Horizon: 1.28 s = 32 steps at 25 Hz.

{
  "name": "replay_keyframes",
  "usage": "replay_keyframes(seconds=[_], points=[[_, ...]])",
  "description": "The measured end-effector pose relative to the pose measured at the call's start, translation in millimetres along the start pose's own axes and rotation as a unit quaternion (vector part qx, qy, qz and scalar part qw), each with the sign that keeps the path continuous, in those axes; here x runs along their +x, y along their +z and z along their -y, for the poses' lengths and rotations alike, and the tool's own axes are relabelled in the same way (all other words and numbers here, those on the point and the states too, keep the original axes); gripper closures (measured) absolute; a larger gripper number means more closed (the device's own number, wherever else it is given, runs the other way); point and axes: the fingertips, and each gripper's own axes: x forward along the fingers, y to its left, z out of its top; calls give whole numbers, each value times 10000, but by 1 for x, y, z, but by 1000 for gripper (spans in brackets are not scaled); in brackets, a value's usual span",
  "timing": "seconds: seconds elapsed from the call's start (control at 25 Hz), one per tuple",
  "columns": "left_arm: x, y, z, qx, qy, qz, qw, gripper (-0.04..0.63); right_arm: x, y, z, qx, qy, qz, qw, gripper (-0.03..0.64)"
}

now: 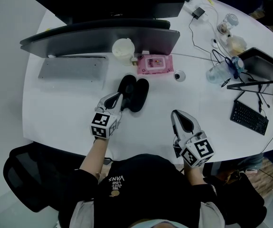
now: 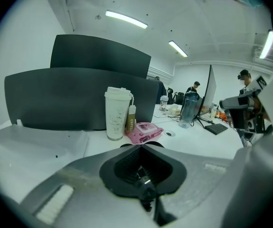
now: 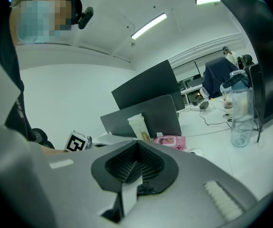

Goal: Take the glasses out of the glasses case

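White desk [image 1: 70, 118], office clutter at rear. Black case [image 1: 133, 93] mid-desk, seemingly open; glasses not discernible. Left gripper [image 1: 121, 99] just beside case, jaws together, empty. Right gripper [image 1: 177, 114] well apart, jaws together. Recommended: part jaws first, steady case, lift glasses by frame.

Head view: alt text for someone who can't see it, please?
A seated person holds two shut grippers over a white table: the left gripper has its tip at a black glasses case, the right gripper well clear of it. A cup and a pink pack lie behind.
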Motion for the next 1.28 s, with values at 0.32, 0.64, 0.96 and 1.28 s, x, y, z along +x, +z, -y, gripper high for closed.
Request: replay_keyframes(seconds=[0.32, 0.64, 0.96, 1.28], points=[[12, -9, -2, -30, -8, -238, 9997, 594, 5, -1, 3, 36, 2, -52, 10000, 618], [26, -19, -1, -135, -88, -482, 9987, 575, 9, -4, 7, 49, -4, -84, 10000, 618], [38, -31, -1, -160, -108, -753, 9970, 543, 12, -4, 11, 91, -28, -102, 9999, 618], [47, -45, -1, -260, -114, -1063, 9939, 486, 16, -6, 13, 109, -15, -119, 9999, 618]])
